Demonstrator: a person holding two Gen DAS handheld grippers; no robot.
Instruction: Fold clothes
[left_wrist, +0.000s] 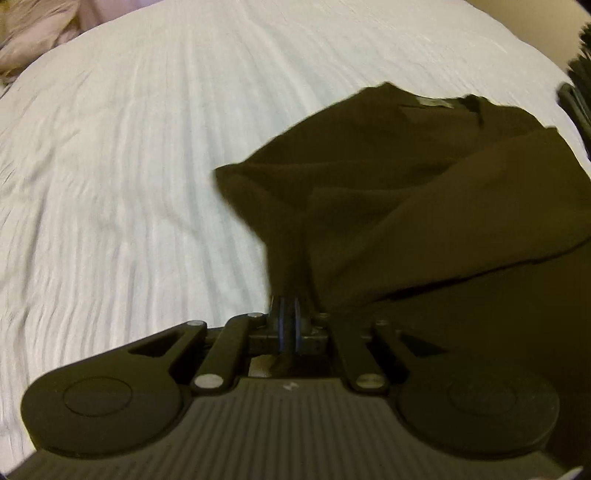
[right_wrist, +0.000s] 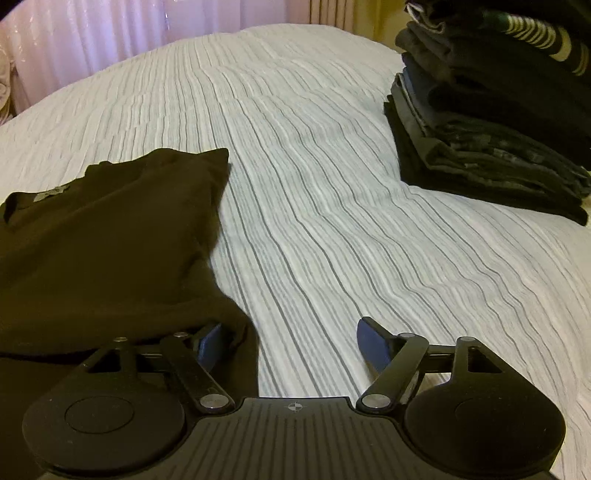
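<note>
Left gripper (left_wrist: 290, 314): jaws pinched together on a bunched edge of the dark shirt (left_wrist: 424, 206), fabric rising straight out of the closed pads. Right gripper (right_wrist: 291, 345): jaws spread wide, nothing clamped; its left blue pad (right_wrist: 207, 343) sits against the shirt's near edge and cloth drapes over that finger, while the right pad (right_wrist: 371, 341) hangs over bare bedspread. Shirt lies partly flat on the white ribbed bedspread (right_wrist: 314, 184), collar and grey neck label (right_wrist: 50, 194) toward the far side. Further back on the right, a stack of folded dark clothes (right_wrist: 491, 122) rests on the bed, well apart from the shirt. Pale curtain (right_wrist: 92, 37) behind the bed.
</note>
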